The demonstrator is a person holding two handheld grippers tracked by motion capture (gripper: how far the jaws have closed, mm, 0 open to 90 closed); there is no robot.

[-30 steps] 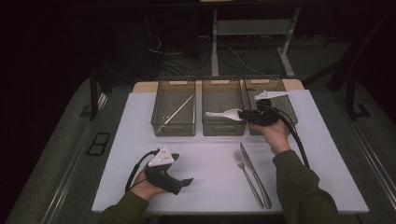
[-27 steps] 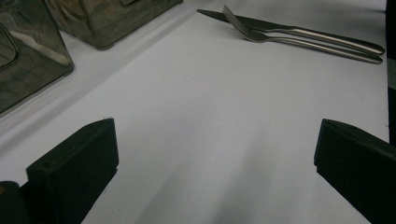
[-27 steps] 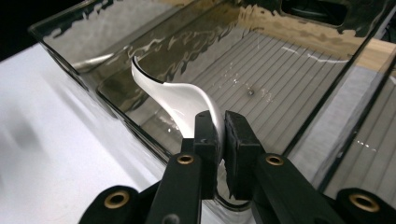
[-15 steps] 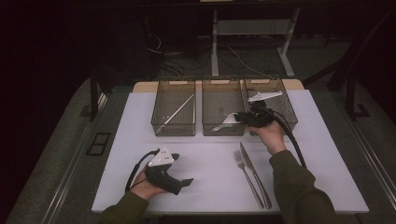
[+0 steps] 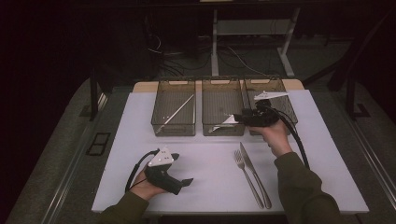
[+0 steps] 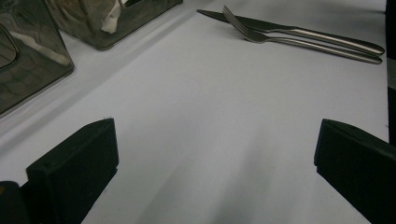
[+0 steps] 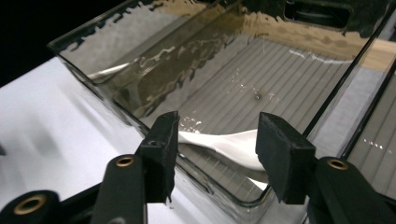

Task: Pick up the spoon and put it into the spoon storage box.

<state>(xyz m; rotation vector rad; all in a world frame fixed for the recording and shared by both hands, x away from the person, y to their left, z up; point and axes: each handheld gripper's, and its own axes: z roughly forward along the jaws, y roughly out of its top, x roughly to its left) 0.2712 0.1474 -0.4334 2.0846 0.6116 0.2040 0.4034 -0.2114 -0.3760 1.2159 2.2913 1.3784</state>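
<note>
A white plastic spoon (image 5: 223, 123) lies tilted in the near end of the middle clear bin (image 5: 221, 91). My right gripper (image 5: 236, 118) hovers at that bin's near right corner. Its jaws have just been opening, and the spoon (image 7: 233, 147) sits loose below and between the pads of the right gripper (image 7: 217, 140), untouched. My left gripper (image 5: 187, 181) rests on the white mat (image 5: 210, 158) at the front left. In its own view the left gripper (image 6: 215, 158) is wide open with nothing between its jaws.
A thin pale stick (image 5: 177, 108) lies in the left bin (image 5: 159, 122). A third bin (image 5: 286, 105) stands at the right. A steel fork (image 5: 246, 175) and knife (image 5: 252, 169) lie side by side on the mat in front of the right hand.
The right gripper carried the white spoon down into the middle bin and opened its jaws, so the spoon now lies released in the bin. The left gripper has not moved.
</note>
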